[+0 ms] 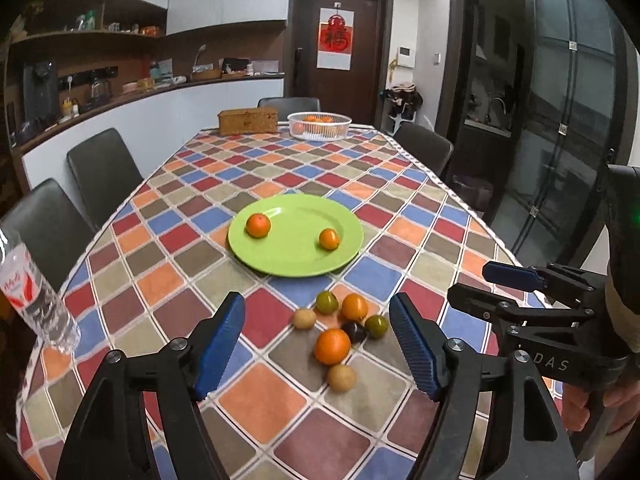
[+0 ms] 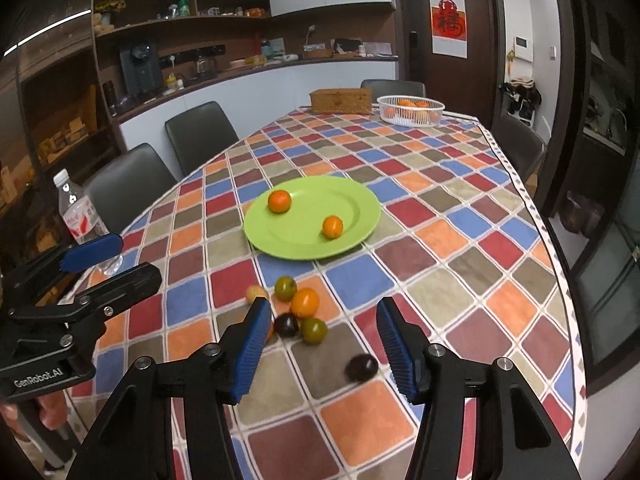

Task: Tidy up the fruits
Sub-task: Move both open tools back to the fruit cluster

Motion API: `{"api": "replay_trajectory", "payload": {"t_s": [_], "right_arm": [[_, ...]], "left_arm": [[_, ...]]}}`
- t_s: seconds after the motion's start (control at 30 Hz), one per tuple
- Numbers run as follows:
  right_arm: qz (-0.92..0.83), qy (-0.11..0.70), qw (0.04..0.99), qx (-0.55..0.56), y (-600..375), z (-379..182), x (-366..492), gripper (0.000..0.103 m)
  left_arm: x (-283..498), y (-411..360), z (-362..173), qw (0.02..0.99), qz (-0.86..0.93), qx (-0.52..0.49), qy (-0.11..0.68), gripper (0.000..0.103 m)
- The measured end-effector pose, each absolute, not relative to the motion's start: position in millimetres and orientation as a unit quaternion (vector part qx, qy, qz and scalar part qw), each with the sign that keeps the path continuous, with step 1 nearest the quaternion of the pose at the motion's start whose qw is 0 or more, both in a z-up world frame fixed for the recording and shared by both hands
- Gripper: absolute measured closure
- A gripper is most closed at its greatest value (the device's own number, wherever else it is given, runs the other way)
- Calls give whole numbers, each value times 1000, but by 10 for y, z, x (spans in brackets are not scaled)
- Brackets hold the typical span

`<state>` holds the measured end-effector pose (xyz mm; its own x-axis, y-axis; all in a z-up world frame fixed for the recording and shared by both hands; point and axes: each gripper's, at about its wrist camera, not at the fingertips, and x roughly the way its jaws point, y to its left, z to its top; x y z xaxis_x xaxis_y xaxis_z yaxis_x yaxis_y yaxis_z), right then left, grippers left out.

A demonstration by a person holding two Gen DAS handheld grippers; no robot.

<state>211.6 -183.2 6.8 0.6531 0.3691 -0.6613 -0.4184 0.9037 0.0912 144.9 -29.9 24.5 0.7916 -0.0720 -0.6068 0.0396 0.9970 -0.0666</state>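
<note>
Two round oranges [image 1: 258, 225] are being carried by a glossy green plate [image 1: 296, 268] at mid-table. Loose fruits [image 1: 340, 332] are lying clustered near the checked tablecloth's [image 1: 280, 420] near edge. The left gripper [image 1: 318, 344] and right gripper [image 2: 324, 348] are being held released, ribbed blue pads [image 1: 220, 344] gripping nothing.

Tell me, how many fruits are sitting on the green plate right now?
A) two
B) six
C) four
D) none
A: two orange fruits, one toward the left and one toward the right, lie apart on the green plate; the other fruits are clustered on the checked tablecloth in front of it.
</note>
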Motion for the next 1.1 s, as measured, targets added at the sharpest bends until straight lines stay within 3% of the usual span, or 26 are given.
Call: {"api": "replay_trajectory", "payload": {"t_s": [0.87,1.1], "right_arm": [[204,447,870,-40,-2029,-767,2253,47],[199,459,865,-47,-2014,-900,2341,49]], "left_arm": [[1631,-509,-678,905,-29,-29,423,30],[1733,-524,-800,896,-39,-39,440,42]]}}
